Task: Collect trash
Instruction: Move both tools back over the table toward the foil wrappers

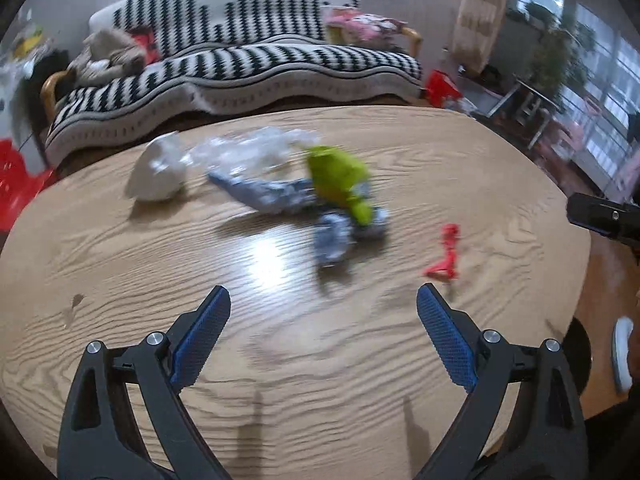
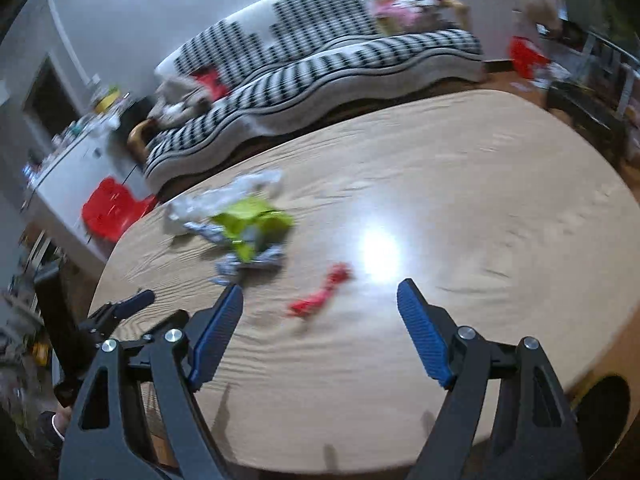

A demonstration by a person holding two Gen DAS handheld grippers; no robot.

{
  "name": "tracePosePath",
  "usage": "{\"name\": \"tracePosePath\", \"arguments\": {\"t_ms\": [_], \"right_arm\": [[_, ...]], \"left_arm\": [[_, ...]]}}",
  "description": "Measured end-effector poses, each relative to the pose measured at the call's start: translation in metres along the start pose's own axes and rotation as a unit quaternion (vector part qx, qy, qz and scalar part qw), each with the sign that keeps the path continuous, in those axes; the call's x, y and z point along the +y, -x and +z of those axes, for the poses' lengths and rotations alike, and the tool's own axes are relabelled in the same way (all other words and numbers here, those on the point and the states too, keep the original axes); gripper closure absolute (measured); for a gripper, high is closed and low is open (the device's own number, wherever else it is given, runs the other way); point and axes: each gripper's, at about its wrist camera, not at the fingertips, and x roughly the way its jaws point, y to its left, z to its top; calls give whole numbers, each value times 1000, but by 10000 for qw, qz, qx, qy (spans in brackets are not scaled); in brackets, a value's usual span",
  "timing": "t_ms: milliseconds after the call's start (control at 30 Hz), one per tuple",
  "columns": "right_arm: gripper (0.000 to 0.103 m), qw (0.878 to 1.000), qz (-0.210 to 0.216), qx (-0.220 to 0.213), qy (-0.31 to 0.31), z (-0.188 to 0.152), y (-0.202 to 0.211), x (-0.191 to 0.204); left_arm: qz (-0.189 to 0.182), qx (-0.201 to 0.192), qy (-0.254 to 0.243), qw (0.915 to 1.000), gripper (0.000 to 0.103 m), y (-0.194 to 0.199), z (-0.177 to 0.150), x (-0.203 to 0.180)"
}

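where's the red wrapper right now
The red wrapper lies alone on the wooden table, right of the green-and-blue wrapper pile, just ahead of the open right gripper.

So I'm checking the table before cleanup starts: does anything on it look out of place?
Yes: loose trash lies scattered on the wooden table: a white crumpled wad, clear plastic, a green wrapper on blue-white wrappers, and a red scrap apart.

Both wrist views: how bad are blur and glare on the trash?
Left wrist: green wrapper and clear plastic smeared by motion blur; glare patch on the table near them, not over them. Right wrist: red scrap blurred, bright glare just right of it; the sofa bends with fisheye distortion.
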Motion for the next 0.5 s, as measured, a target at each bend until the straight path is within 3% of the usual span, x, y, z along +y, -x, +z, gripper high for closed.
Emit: {"name": "tracePosePath", "arguments": {"t_ms": [133, 233, 500], "right_arm": [[26, 9991, 316, 237, 131, 12, -39, 34], [26, 9979, 492, 425, 7, 25, -68, 45], [26, 9892, 807, 922, -799, 66, -143, 36]], "left_arm": [[42, -56, -47, 10000, 12, -8, -2, 9], [-155, -22, -34, 9999, 12, -23, 4, 15], [-357, 96, -49, 9993, 12, -63, 18, 0]]}}
